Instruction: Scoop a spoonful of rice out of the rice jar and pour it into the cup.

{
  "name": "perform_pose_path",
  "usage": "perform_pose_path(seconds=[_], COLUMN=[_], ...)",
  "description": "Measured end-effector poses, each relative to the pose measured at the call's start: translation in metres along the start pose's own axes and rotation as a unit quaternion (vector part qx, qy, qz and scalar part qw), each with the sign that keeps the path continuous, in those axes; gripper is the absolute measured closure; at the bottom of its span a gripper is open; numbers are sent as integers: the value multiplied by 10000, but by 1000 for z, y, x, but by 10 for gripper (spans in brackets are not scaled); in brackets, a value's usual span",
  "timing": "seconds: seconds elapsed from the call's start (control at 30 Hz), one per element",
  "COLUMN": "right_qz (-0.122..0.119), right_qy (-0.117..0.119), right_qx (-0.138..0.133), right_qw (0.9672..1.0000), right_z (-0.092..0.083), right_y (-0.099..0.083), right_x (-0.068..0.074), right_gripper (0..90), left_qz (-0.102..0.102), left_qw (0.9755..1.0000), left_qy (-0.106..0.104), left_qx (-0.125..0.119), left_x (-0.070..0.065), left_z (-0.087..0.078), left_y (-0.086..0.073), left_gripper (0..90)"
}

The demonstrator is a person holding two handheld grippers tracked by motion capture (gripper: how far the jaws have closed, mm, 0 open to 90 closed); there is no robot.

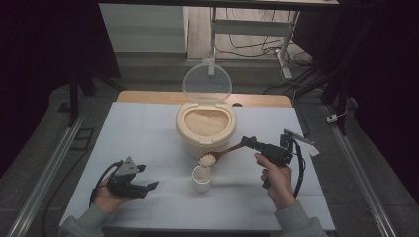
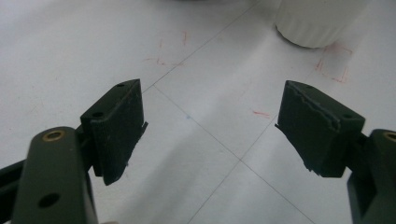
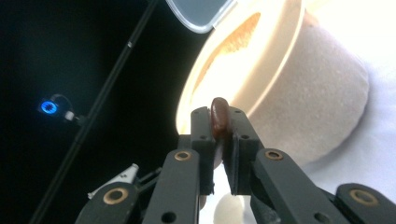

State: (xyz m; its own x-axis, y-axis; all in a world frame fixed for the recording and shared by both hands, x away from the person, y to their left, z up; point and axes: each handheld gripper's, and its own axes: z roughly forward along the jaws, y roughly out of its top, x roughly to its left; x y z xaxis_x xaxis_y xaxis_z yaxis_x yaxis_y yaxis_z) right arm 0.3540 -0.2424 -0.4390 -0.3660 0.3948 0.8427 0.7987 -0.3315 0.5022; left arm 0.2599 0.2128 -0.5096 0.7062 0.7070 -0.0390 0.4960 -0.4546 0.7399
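Rice (image 1: 207, 159), heaped pale and grainy on the brown wooden spoon (image 1: 222, 152), hovers right over the small white ribbed cup (image 1: 201, 178) mid-tabletop. The right gripper (image 1: 245, 142) has its jaws clamped on the handle. Best tip slowly, bowl low over the rim. The left gripper (image 1: 148, 187) rests near the front-left edge, jaws apart. Behind stands the cream, probably plastic, rice bin (image 1: 206, 129), clear lid up.
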Motion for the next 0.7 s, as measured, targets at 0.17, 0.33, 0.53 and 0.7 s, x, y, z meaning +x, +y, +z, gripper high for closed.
perform_pose_path(seconds=[0.17, 0.33, 0.53, 0.7], right_qz=[-129, -370, -725, -945], right_qy=[-170, -381, -615, -725], right_qx=[135, 231, 357, 423], right_qw=[9997, 9983, 9948, 9920], right_z=[5, 9, 14, 17], right_y=[-3, -3, -3, -4], right_x=[-1, 3, 11, 16], right_gripper=[829, 829, 829, 829], left_qz=[9, 7, 18, 18], left_qw=[10000, 10000, 10000, 10000], left_qy=[-9, -19, -24, -27], left_qx=[10, 17, 22, 25], left_x=[0, 0, 0, 0], left_z=[0, 0, 0, 0], left_y=[0, 0, 0, 0], left_gripper=[227, 227, 227, 227])
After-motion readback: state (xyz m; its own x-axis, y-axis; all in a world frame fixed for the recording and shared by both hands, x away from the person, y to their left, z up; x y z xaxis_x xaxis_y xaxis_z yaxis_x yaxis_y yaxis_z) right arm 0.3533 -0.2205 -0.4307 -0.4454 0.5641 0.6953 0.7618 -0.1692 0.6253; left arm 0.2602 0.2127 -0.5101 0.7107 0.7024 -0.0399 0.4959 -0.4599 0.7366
